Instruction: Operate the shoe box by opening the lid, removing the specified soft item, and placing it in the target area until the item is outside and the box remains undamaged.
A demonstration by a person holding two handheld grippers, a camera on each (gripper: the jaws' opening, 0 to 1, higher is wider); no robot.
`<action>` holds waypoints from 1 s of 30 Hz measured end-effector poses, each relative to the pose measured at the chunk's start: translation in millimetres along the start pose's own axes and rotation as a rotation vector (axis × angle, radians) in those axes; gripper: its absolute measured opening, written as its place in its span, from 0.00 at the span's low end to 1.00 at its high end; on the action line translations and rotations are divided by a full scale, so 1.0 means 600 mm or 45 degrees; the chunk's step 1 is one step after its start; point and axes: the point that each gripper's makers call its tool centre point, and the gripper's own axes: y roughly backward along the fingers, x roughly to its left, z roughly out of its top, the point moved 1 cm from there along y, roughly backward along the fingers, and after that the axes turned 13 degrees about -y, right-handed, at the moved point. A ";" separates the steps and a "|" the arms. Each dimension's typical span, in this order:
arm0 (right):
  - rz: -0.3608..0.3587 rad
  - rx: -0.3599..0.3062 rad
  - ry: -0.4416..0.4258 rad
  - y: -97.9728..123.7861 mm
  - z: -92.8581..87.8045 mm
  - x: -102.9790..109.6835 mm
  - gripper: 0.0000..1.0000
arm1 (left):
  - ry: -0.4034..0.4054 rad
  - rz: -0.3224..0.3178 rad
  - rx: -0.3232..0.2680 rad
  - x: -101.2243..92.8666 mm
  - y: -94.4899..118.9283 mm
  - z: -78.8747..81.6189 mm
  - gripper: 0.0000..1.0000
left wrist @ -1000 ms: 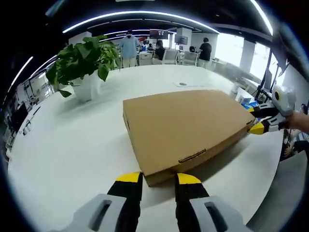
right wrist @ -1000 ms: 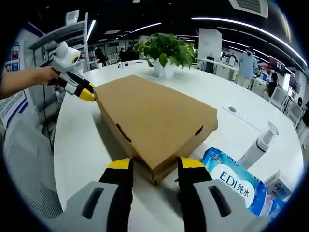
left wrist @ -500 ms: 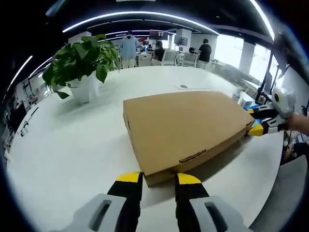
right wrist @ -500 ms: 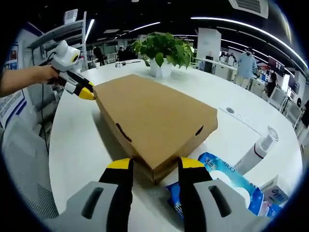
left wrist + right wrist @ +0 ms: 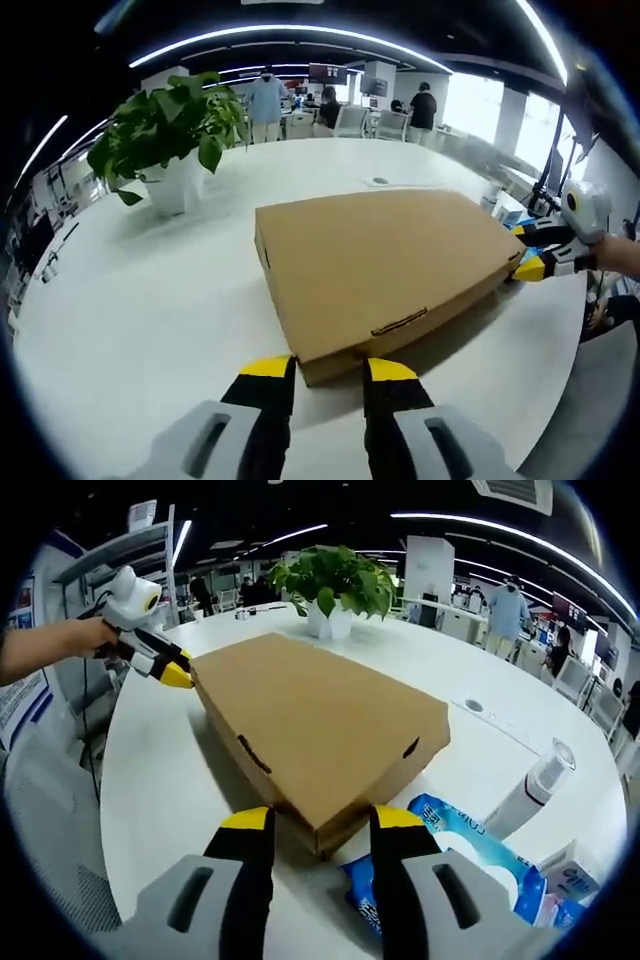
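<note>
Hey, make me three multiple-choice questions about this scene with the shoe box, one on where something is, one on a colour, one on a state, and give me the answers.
1. Where does the potted plant stand?
A. on the white table, beyond the shoe box
B. on top of the box
C. on the floor

2. What colour are the tips of the left gripper?
A. red
B. yellow
C. green

3. What state is the shoe box lid in?
A. lifted wide open
B. removed and set aside
C. closed flat

Answers: 1 A, the pot sits on the tabletop behind the box. 2 B, both jaw tips are yellow, as on the right gripper. 3 C, the brown lid lies flat on the box in both views.
</note>
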 end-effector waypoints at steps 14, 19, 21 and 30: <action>-0.043 -0.064 -0.010 0.058 0.006 -0.016 0.45 | 0.004 0.036 -0.072 -0.022 0.035 -0.003 0.40; -0.094 -0.097 -0.021 0.099 0.003 -0.035 0.51 | -0.001 0.054 -0.139 -0.035 0.057 0.010 0.49; -0.125 -0.126 -0.047 0.119 0.003 -0.046 0.55 | -0.001 0.057 -0.176 -0.043 0.067 0.018 0.55; -0.236 -0.177 -0.109 0.211 -0.022 -0.078 0.70 | -0.037 0.057 -0.271 -0.087 0.116 0.043 0.74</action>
